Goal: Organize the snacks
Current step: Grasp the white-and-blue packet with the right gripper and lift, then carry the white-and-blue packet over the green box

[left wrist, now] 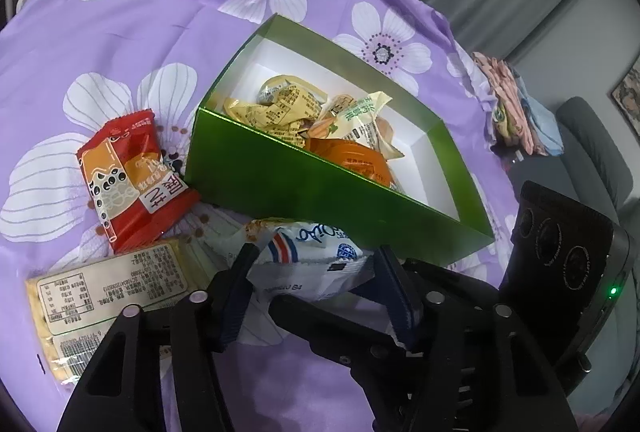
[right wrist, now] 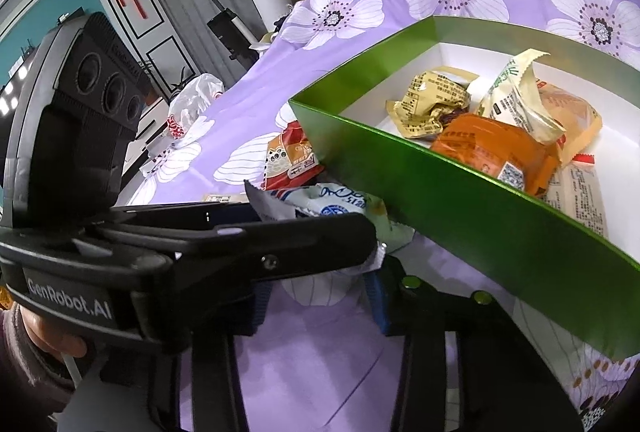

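A green box with a white inside stands on the purple floral cloth and holds several snack packets; it also shows in the right wrist view. My left gripper is shut on a white and blue snack packet just in front of the box's near wall. That packet and the left gripper body cross the right wrist view. My right gripper is open and empty, low over the cloth beside the box. A red packet and a beige cracker packet lie left of the box.
The right gripper body shows at the right in the left wrist view. The cloth's edge drops off behind the box, with folded clothes and a grey chair beyond. A white plastic bag lies at the cloth's far left edge.
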The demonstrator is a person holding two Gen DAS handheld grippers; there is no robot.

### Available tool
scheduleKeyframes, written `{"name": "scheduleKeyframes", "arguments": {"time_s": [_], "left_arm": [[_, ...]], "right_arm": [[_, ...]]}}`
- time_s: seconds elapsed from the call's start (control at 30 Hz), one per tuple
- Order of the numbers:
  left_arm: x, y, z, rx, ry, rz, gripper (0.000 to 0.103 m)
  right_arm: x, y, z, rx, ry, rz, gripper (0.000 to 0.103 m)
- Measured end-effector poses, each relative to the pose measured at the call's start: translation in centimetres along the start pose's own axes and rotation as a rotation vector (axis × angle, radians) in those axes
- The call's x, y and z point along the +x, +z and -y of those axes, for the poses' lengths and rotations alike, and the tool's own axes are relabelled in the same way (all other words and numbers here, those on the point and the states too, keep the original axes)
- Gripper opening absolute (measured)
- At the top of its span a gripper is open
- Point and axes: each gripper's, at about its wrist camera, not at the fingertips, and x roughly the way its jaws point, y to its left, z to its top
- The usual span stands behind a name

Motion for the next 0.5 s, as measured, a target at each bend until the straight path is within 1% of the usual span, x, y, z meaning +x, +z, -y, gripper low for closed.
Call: {"name": "scheduleKeyframes", "arguments": {"time_s": [0.17,0.37,0.5], "left_arm": [[-0.5,-0.1,0.1,0.014,0.000,0.009,0.057],[-1.3,-0.7,0.8,0.031,0.011,0.015,0.057],[-2.3,-1.1,1.6,0.043,0.002,0.021,0.057]], "right_arm": [[-0.2,0.0,-0.3,-0.019,0.005,0.006,0.035],[-1.0,-0.4,-1.2,-0.025,0.004,0.013,0.035],[-2.1,-0.7,-1.9,-0.031,-0.002,0.027,0.035]]}}
